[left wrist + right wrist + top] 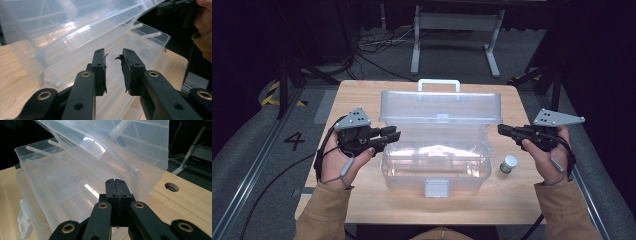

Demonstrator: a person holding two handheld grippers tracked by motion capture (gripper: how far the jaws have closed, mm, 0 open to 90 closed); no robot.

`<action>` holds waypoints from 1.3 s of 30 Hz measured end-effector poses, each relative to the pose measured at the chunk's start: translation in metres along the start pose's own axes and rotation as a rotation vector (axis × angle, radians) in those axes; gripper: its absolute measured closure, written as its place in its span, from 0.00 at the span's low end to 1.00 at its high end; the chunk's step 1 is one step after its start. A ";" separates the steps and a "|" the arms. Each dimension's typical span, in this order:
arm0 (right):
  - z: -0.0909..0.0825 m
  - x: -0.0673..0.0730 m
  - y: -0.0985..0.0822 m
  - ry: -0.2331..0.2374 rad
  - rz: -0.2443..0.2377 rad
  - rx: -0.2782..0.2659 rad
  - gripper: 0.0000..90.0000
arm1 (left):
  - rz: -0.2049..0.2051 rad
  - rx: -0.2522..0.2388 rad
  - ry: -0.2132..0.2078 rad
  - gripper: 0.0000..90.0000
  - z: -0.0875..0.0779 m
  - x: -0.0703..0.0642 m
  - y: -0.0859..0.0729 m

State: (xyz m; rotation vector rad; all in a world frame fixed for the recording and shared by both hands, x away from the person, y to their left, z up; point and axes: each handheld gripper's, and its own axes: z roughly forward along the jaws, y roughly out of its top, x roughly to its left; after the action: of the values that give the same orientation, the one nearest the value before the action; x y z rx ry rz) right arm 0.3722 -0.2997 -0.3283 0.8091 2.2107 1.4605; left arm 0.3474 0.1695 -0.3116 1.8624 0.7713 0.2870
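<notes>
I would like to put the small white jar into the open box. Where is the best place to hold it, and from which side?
Probably grip the small white jar across its round body, just under the white cap, coming from above with the right tongs. It stands upright on the table, apart from the clear box, so its sides look free all round. Those tongs are shut now and must open first.

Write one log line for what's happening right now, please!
clear plastic box: on table, lid raised | left gripper: jaws apart, empty, at box's left end | right gripper: shut, empty, at right end | small jar: beside box
</notes>
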 end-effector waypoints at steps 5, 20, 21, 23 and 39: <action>-0.001 0.000 -0.002 -0.005 -0.001 0.001 1.00 | -0.015 -0.029 0.059 0.88 0.001 0.007 -0.005; -0.004 0.005 -0.008 -0.005 -0.008 0.034 0.99 | -0.037 -0.078 0.073 0.99 0.010 0.018 -0.013; -0.004 0.006 -0.008 0.000 -0.005 0.038 0.96 | -0.039 -0.081 0.072 0.99 0.010 0.018 -0.013; -0.003 0.007 -0.009 0.037 -0.011 0.038 0.88 | -0.037 -0.089 0.073 0.99 0.011 0.019 -0.013; 0.007 0.027 -0.015 -0.121 -0.073 0.118 0.55 | -0.018 -0.073 0.069 0.99 0.014 0.026 -0.004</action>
State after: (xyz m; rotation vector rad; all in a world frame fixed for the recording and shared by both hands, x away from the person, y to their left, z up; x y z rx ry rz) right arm 0.3514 -0.2815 -0.3451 0.8227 2.2270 1.2234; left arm 0.3733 0.1766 -0.3255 1.7835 0.8137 0.3650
